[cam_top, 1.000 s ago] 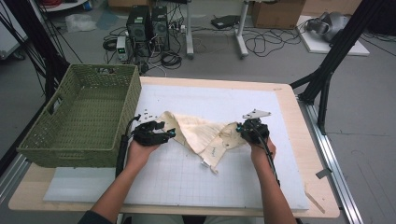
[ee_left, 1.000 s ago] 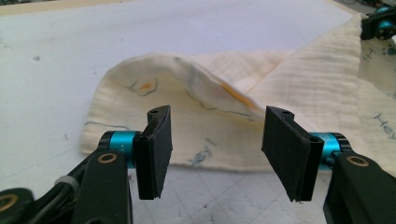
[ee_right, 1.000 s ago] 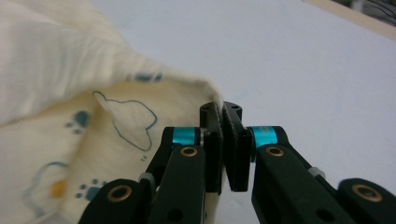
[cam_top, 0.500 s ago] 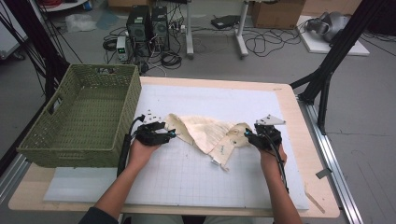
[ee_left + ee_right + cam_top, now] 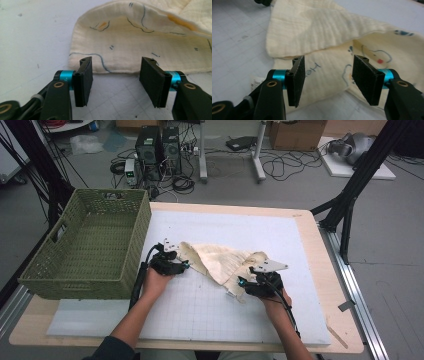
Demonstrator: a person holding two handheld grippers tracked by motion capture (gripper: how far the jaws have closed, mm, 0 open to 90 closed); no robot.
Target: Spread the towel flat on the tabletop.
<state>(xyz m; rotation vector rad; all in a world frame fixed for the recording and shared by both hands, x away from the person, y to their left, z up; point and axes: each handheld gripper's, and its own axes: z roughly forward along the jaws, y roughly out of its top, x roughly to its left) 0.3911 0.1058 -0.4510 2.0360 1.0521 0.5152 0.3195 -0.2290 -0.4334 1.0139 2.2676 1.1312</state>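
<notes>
A cream muslin cloth point(image 5: 220, 261) with small printed drawings lies folded and rumpled on the white grid mat point(image 5: 260, 232). My left gripper point(image 5: 184, 265) sits at the cloth's left end, open; in the left gripper view the gripper point(image 5: 115, 80) has the cloth's hem point(image 5: 120, 60) just beyond its pads, apart from them. My right gripper point(image 5: 241, 283) is at the cloth's near right corner. Its jaws have just been opening. In the right gripper view the gripper point(image 5: 328, 80) stands open over the cloth point(image 5: 329, 32), with the pads point(image 5: 298, 75) not pressing on it.
An empty green wicker basket point(image 5: 136, 240) stands on the table's left, close beside my left hand. The mat lies on a wooden tabletop point(image 5: 330, 285). Behind the table are computer towers and cables on the floor, and black stand legs at the right.
The right gripper opened and let the cloth go, after drawing it to the right, then moved nearer to the person. The cloth now lies spread wider. The left gripper barely shifted.
</notes>
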